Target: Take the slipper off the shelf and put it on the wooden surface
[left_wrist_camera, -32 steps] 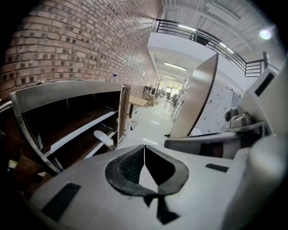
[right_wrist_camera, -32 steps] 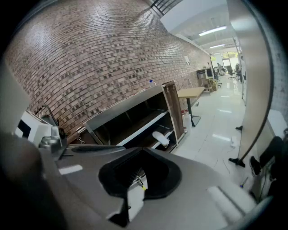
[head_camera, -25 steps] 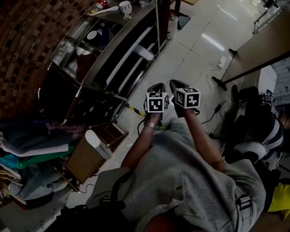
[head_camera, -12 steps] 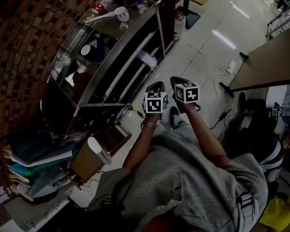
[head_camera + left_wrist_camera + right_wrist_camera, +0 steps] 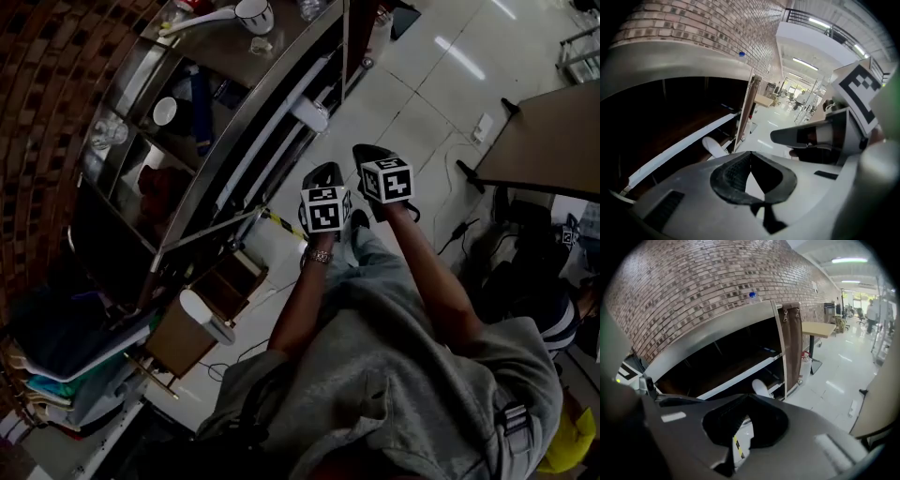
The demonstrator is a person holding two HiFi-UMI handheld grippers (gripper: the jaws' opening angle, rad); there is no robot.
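Left gripper (image 5: pixel 325 173): jaws together with nothing between them; held in the air over the floor, well apart from the shelf (image 5: pixel 248 117).
Right gripper (image 5: pixel 366 153): jaws together and empty; just beside the left gripper.
Slipper (image 5: pixel 310 114): white, lying on a low board of the shelf near its end post; neither gripper touches it.
Wooden surface: probably the low wooden box (image 5: pixel 169 339) on the floor at the person's left; a pale slipper-like item (image 5: pixel 206 317) already lies on it.
Risk, closed approach: if the jaws reach the slipper while together, they probably push it deeper under the board instead of taking it.
Risk, frame strike: the slipper sits under an upper board and beside the upright, so a steep entry likely knocks a jaw against the metal.
Risk, weak grip: the slipper looks soft and rounded, so a pinch on its edge alone may let it swing or drop to the floor.
Risk, crowded placement: the box top is partly taken, so a careless release may nudge the item there or leave the slipper overhanging.
Risk, interference: the grippers hang side by side and may collide in the narrow opening.
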